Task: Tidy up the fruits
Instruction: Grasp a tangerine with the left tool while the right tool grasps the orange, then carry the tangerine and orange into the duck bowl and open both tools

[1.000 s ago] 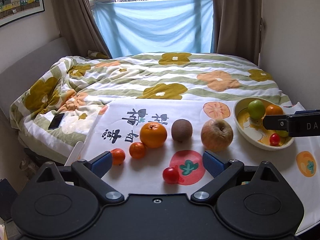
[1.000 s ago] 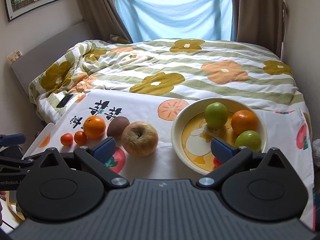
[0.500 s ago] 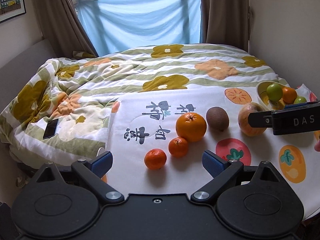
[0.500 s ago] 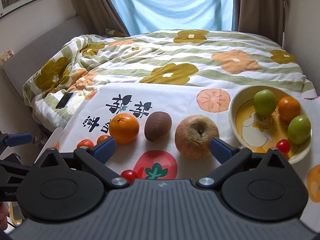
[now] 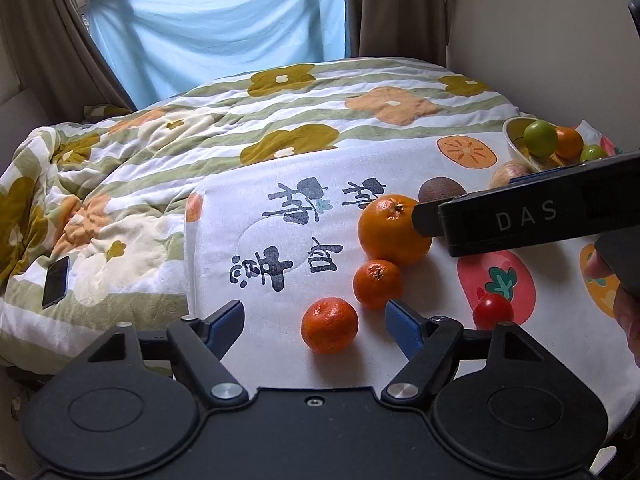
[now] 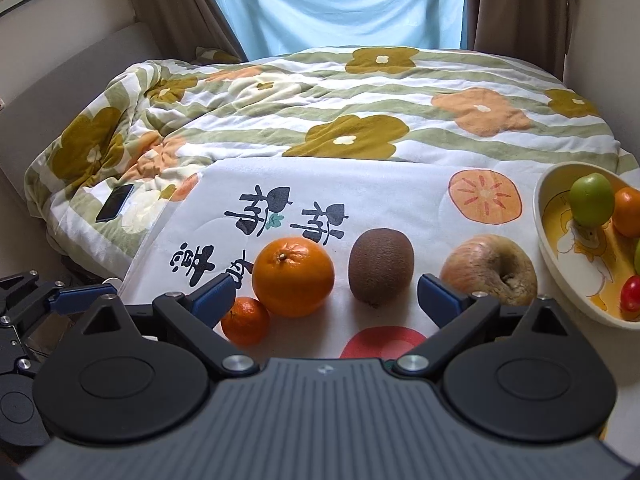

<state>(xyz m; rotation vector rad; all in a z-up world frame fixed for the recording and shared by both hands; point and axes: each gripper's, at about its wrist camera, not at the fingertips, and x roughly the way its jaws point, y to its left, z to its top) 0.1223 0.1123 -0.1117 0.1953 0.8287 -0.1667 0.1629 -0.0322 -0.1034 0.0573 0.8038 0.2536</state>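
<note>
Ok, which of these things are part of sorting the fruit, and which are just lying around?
Part of the job:
large orange
two small mandarins
brown kiwi
wrinkled apple
loose cherry tomato
cream bowl with yellow inside, already holding green and orange fruit

Just lying about:
black phone
flowered quilt
white printed cloth under the fruit

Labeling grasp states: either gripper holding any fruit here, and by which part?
Nothing held. Left gripper jaws are closing, the near mandarin between them, untouched. Right gripper jaws are open before the kiwi.
</note>
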